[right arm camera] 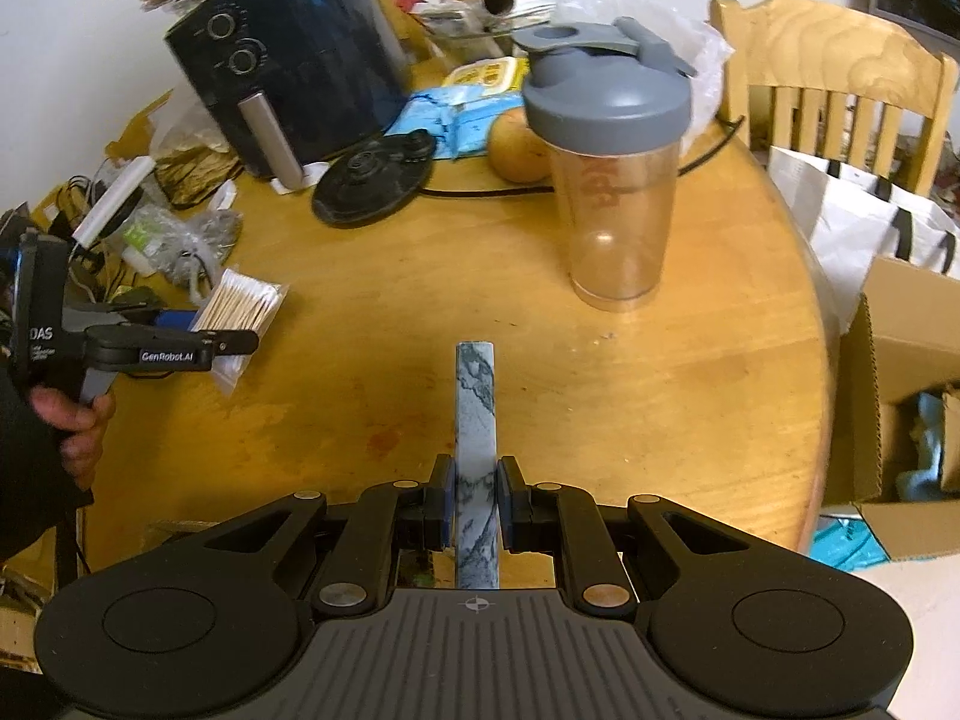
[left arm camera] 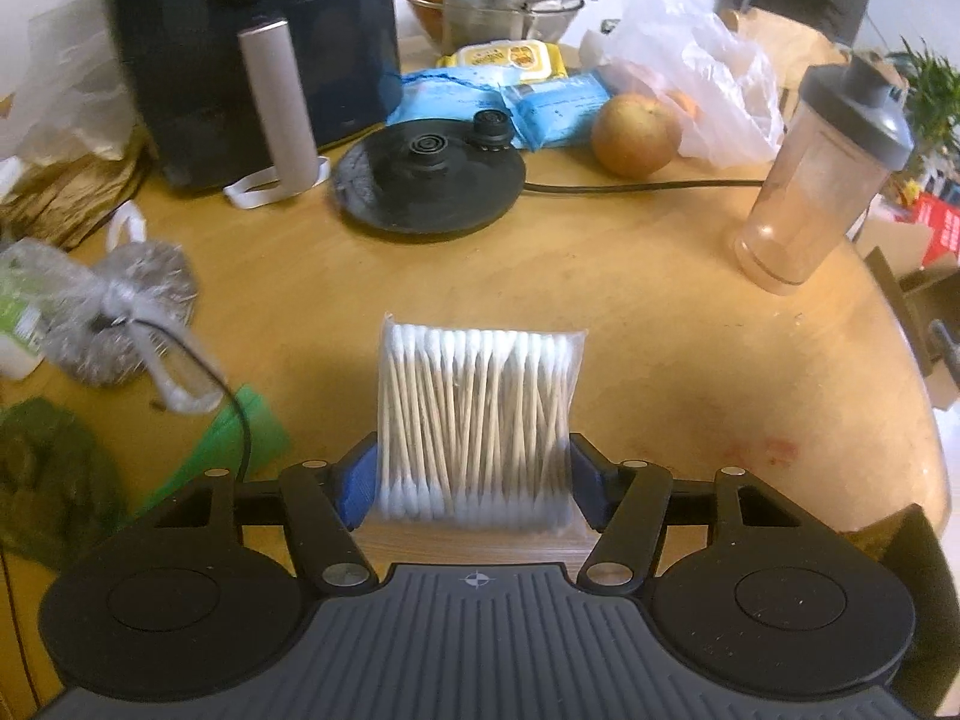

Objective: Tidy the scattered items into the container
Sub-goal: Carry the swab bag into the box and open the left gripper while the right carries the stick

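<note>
A clear pack of cotton swabs (left arm camera: 480,414) stands upright between my left gripper's (left arm camera: 474,468) blue pads, which press on its sides; it hangs above the wooden table (left arm camera: 660,360). The right wrist view shows that left gripper (right arm camera: 222,330) at the left, held by a hand (right arm camera: 78,426), with the swab pack (right arm camera: 240,303) in it. My right gripper (right arm camera: 475,498) is shut on a thin grey marbled bar (right arm camera: 476,396) that points forward over the table. An open cardboard box (right arm camera: 900,396) sits off the table's right edge.
A shaker bottle (right arm camera: 612,180) with a grey lid stands ahead on the right. A black kettle base (right arm camera: 372,186), its cord, a round fruit (right arm camera: 519,150), blue packets and a black air fryer (right arm camera: 288,60) fill the back. Bags and clutter crowd the left; a wooden chair (right arm camera: 840,78) stands far right.
</note>
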The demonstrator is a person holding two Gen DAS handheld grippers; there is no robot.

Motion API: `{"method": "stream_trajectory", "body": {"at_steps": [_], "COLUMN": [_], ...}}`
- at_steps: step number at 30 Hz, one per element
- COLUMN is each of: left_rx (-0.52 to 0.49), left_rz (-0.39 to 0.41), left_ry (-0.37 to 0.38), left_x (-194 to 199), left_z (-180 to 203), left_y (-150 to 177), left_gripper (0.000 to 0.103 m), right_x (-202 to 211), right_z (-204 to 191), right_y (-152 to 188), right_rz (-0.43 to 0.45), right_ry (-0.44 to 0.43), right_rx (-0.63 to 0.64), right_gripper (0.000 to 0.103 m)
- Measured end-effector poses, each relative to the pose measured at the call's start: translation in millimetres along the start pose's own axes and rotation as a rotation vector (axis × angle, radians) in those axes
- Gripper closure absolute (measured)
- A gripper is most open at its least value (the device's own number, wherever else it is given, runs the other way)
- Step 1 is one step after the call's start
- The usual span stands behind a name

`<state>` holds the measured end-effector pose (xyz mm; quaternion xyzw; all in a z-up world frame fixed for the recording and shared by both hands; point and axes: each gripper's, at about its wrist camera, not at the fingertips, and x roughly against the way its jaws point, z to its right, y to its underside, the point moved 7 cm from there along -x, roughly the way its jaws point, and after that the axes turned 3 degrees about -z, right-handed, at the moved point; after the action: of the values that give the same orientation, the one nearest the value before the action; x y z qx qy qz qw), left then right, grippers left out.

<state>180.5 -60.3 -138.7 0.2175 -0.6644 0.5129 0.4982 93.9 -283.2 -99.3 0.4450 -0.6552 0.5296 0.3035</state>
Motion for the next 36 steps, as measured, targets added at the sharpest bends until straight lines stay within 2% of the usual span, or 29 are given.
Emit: {"method": "stream_trajectory", "body": {"at_steps": [23,32,36], "left_rx": [0.197,0.271,0.327], "left_rz": [0.127,0.117,0.086], "left_ry": [-0.046,-0.025,-0.011], "left_x": [106,129,130], "left_z": [26,50,57], "left_y": [21,43,58], "left_gripper": [0.041,0.041,0.041], "right_x": [21,25,27], "right_z": [2,-5,-9], "right_y": [-15,-5,0], "right_rz": [0.031,0.005,0.0], "right_ry": [-0.058,-0.12,-0.146], "right_rx": [0.033,0.043,0.051], "right_gripper": [0.086,0.086,0.086]}}
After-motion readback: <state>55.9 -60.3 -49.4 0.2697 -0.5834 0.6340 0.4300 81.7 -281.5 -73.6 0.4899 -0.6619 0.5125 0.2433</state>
